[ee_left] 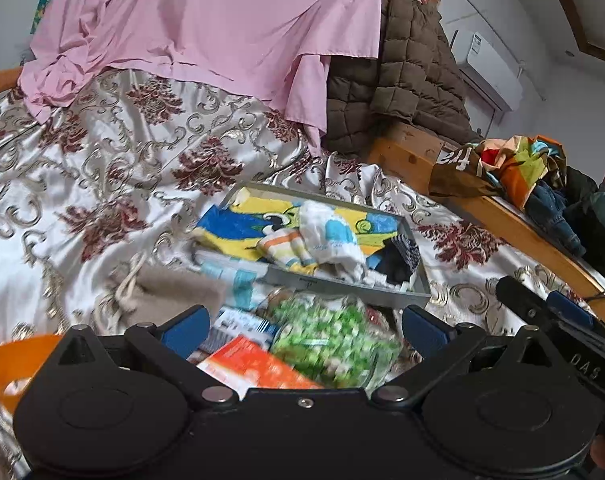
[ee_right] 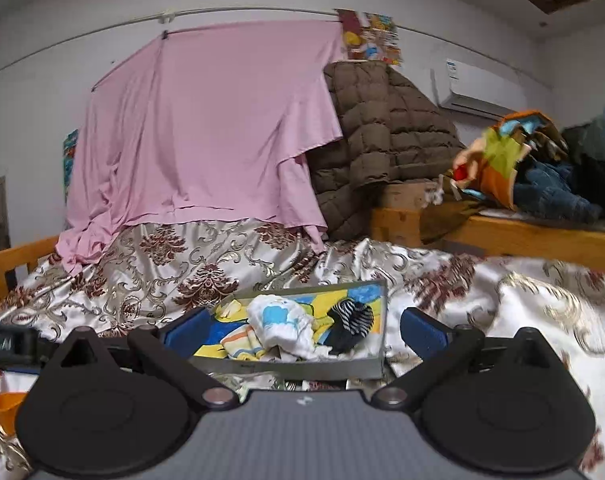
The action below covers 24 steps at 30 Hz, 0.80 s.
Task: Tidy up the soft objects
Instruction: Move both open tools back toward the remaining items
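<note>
- Left gripper (ee_left: 306,330): jaws spread wide, holding nothing, hovering over a blurred green packet (ee_left: 334,340) and an orange box (ee_left: 258,364).
- Right gripper (ee_right: 300,328): jaws also spread wide and empty, facing the tray (ee_right: 376,364).
- A beige pouch (ee_left: 170,292) lies on the bedspread (ee_left: 102,184), left of the packet.
- Just beyond, the grey tray sits on the bedspread. Inside it lie a white cloth (ee_right: 282,322), a striped cloth (ee_right: 244,340) and a dark striped sock (ee_right: 352,320), bunched together and touching.
- Farther back, a pink sheet (ee_right: 206,128) hangs from a rail, with a brown quilt (ee_right: 382,132) beside it.
- On the right, clothes (ee_right: 542,168) are heaped on a wooden ledge (ee_right: 502,232).
</note>
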Tool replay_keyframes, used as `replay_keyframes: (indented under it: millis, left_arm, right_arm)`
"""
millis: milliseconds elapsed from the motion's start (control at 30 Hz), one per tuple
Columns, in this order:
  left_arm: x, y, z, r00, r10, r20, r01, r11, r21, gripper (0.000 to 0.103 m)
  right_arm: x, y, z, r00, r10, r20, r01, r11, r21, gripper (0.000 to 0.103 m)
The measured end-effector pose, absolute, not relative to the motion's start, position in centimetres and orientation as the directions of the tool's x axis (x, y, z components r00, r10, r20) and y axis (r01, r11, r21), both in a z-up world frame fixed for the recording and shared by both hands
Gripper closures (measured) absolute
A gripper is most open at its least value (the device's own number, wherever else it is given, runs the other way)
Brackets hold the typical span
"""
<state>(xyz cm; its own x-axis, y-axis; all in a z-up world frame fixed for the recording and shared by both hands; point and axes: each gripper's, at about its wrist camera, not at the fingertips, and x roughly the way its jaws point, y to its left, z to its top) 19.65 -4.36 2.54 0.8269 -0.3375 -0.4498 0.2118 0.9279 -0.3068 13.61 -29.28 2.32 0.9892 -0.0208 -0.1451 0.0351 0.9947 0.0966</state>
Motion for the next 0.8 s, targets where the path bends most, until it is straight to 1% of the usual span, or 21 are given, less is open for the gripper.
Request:
replay_keyframes:
  millis: [133, 267, 400, 500, 567, 700, 800]
  left_arm:
    - [18.2, -2.8, 1.5, 0.815, -0.338, -0.471, 0.208, 0.929, -0.308, 0.001]
    - [17.4, -2.2, 0.7, 0.792, -0.355, -0.497, 0.241, 0.929, -0.281, 0.001]
    - [16.1, -2.3, 0.1, 0.765, -0.384, -0.517, 0.311, 0.923, -0.225, 0.001]
    - [14.8, -2.4, -0.6, 0.751, -0.404, -0.522, 0.370, 0.913, -0.175, 0.001]
    - [14.3, -2.3, -1.0, 0.741, -0.417, -0.527, 0.392, 0.905, -0.164, 0.001]
    - [13.7, -1.6, -2.1, 0.711, -0.436, -0.551, 0.408, 0.895, -0.181, 0.001]
    - [13.2, -1.2, -2.8, 0.687, -0.442, -0.577, 0.444, 0.884, -0.148, 0.001]
  right_arm:
    - [12.0, -28.8, 1.8, 0.984, -0.060, -0.166, 0.085, 0.985, 0.148, 0.000]
    - [10.6, -28.0, 0.9, 0.976, -0.053, -0.211, 0.083, 0.987, 0.139, 0.000]
    - [9.8, -26.4, 0.0, 0.958, -0.043, -0.283, 0.071, 0.994, 0.089, 0.000]
    - [9.3, -25.6, -0.6, 0.942, -0.001, -0.337, 0.035, 0.995, 0.095, 0.000]
    - [8.9, -25.4, -0.9, 0.931, 0.024, -0.365, 0.017, 0.994, 0.109, 0.000]
    - [8.7, -25.0, -1.7, 0.892, 0.044, -0.449, 0.015, 0.992, 0.128, 0.000]
    - [8.7, -24.6, -2.1, 0.871, 0.069, -0.487, -0.007, 0.992, 0.130, 0.000]
